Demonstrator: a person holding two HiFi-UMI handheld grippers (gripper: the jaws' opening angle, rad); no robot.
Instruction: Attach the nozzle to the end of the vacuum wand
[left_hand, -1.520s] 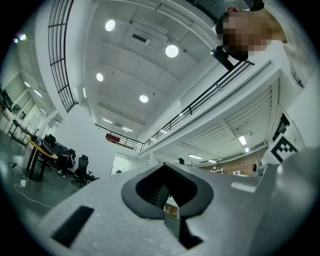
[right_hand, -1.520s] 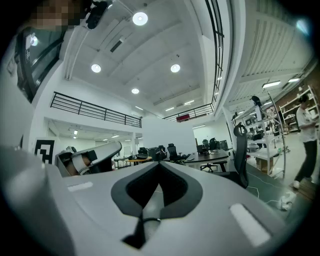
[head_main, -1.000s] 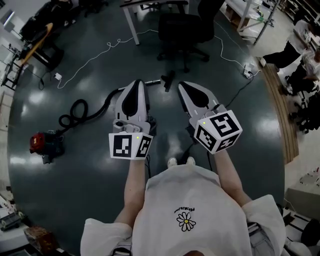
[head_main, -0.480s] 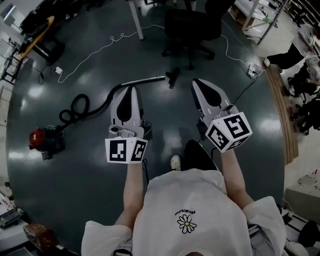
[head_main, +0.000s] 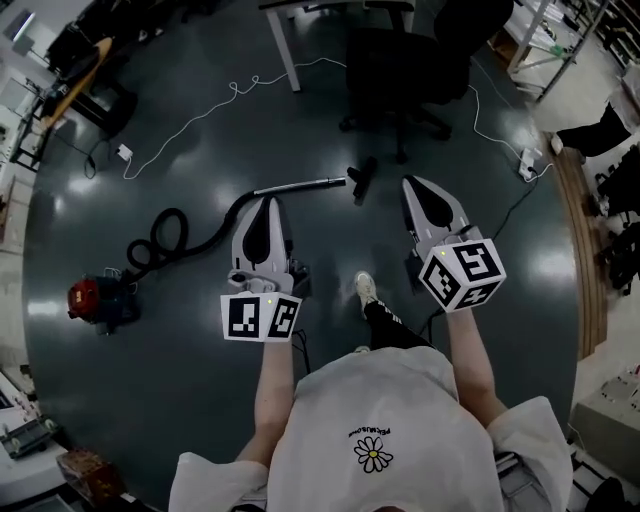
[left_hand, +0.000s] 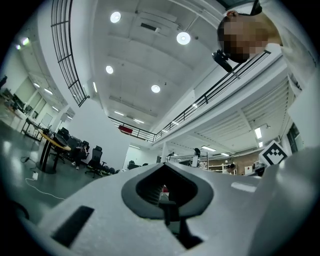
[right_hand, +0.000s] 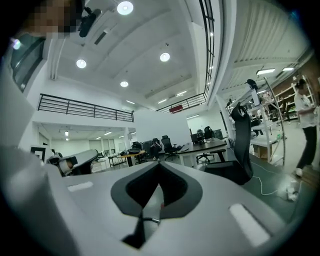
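This is a large open-plan office or lab hall, with a dark polished floor (head_main: 150, 390) that carries a desk (head_main: 288, 50), an office chair (head_main: 405, 55), a loose cable (head_main: 240, 85) and a power strip (head_main: 527, 160). Rows of further desks and chairs (right_hand: 165, 145) stand farther off, with shelving (left_hand: 220, 162) along one side. Overhead are a railed mezzanine (right_hand: 85, 107) and a high white ceiling with round lights (left_hand: 183, 38).

On the floor (head_main: 180, 400), the nozzle (head_main: 362, 179) lies just right of the wand (head_main: 300, 186) end; the vacuum (head_main: 95, 300) sits well left.
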